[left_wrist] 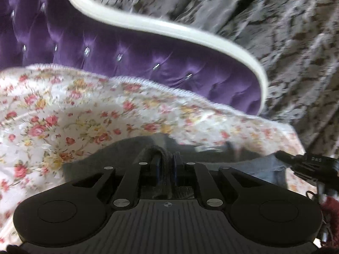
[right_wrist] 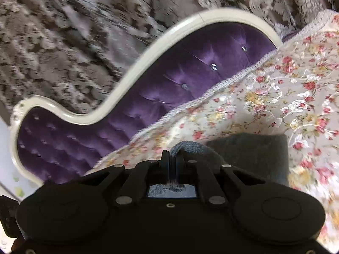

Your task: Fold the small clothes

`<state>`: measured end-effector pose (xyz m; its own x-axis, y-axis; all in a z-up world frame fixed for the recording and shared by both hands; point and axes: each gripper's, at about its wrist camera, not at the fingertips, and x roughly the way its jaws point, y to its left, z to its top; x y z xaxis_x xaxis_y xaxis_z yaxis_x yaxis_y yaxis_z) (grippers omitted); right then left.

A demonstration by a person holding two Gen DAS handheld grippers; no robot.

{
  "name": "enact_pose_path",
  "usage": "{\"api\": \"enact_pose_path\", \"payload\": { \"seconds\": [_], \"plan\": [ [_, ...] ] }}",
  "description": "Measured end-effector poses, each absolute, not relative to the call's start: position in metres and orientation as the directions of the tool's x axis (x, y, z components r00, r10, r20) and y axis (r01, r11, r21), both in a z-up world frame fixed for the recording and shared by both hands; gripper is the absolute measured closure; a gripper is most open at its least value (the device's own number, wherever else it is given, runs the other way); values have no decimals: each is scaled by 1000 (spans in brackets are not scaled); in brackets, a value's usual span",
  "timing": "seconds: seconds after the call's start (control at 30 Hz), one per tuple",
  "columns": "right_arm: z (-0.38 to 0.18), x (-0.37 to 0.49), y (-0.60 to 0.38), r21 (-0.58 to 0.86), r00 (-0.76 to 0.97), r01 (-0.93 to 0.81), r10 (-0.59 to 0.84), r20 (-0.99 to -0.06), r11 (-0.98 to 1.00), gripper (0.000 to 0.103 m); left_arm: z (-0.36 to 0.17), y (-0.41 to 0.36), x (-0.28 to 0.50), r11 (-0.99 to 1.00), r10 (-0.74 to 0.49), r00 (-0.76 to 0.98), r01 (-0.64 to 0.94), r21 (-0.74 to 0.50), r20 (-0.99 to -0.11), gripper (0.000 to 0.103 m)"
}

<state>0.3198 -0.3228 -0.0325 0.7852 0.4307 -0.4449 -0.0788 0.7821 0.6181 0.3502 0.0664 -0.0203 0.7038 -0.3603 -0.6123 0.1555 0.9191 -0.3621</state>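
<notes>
the left gripper is pinched tight on a fold of the grey knit cloth. the right gripper is pinched tight on the same cloth too. the cloth lies low on the flowery blanket, just in front of both grippers. behind the blanket is the purple headboard with a white frame, and a patterned curtain.
</notes>
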Motion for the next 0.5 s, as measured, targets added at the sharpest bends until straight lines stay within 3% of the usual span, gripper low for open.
{"api": "enact_pose_path", "payload": {
  "seconds": [0.07, 0.13, 0.23, 0.33, 0.5],
  "plan": [
    [-46, 337, -321, 610, 772, -49, 417, -479, 791, 89, -31, 69, 364, 925, -344, 709, 142, -352, -616, 87],
    [-59, 351, -322, 602, 763, -14, 398, -510, 799, 83, -38, 76, 371, 928, -317, 723, 105, -356, -613, 64],
    [-74, 362, -328, 603, 762, 30, 372, -530, 797, 78, -35, 90, 369, 920, -285, 765, 49, -389, -577, 58],
    [-71, 356, -338, 603, 790, 40, 344, -507, 797, 43, -21, 95, 353, 942, -245, 795, 60, -329, -554, 51],
    [-42, 330, -323, 476, 811, -54, 317, -493, 878, 41, -16, 69, 325, 966, -251, 796, 172, -193, -551, 45]
  ]
}}
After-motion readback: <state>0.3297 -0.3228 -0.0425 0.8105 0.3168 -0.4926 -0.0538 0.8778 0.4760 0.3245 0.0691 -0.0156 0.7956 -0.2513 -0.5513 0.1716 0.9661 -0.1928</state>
